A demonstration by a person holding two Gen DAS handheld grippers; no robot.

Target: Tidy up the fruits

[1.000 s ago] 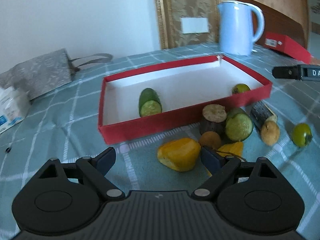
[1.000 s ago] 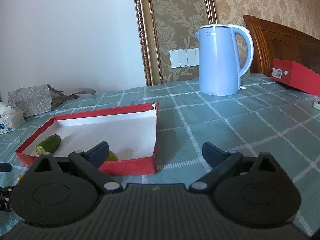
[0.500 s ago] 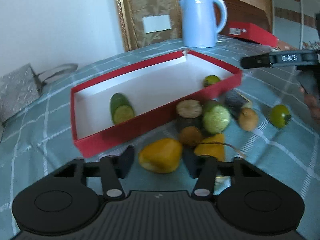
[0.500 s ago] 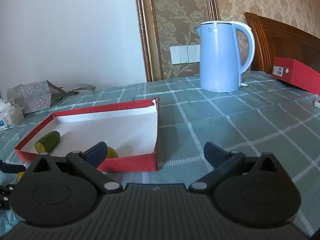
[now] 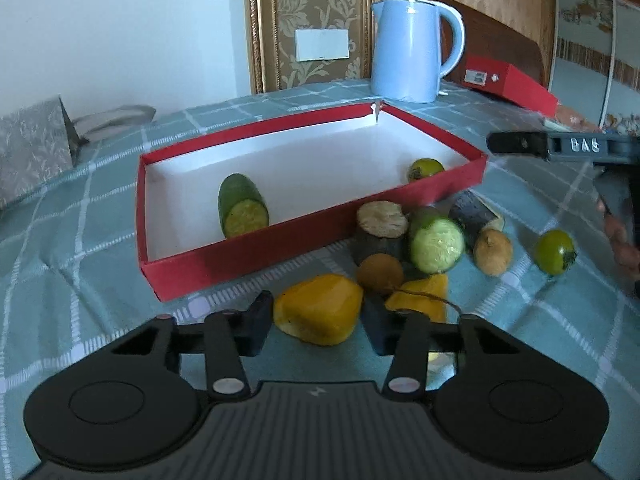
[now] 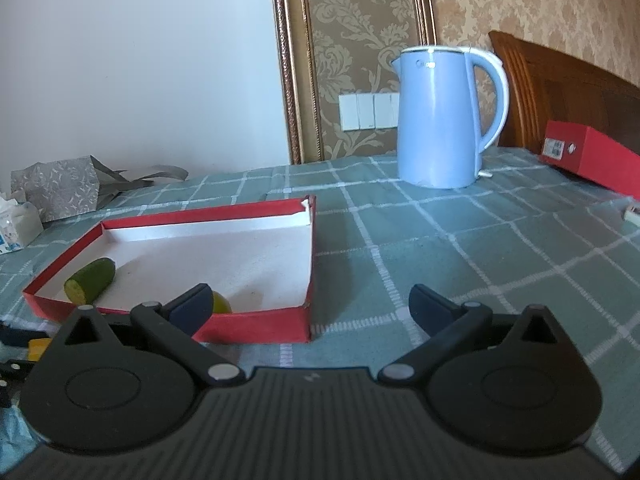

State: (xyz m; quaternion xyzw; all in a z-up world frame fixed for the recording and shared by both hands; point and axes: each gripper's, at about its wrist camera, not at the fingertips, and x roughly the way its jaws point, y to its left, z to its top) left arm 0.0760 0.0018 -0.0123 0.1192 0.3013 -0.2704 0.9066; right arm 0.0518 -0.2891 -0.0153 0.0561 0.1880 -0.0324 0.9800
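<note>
closer now, left hand-held gripper [image 5: 318, 326] brackets yellow fruit [image 5: 318, 309].

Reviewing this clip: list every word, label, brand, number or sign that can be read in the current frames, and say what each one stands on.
"DAS": raised letters on the right gripper, seen from the left wrist view.
White sticker on the closed red box: print too small to read.
Mark near the rim of the blue kettle: too faint to read.
Blue print on the white tissue pack: blurred, unreadable.
</note>
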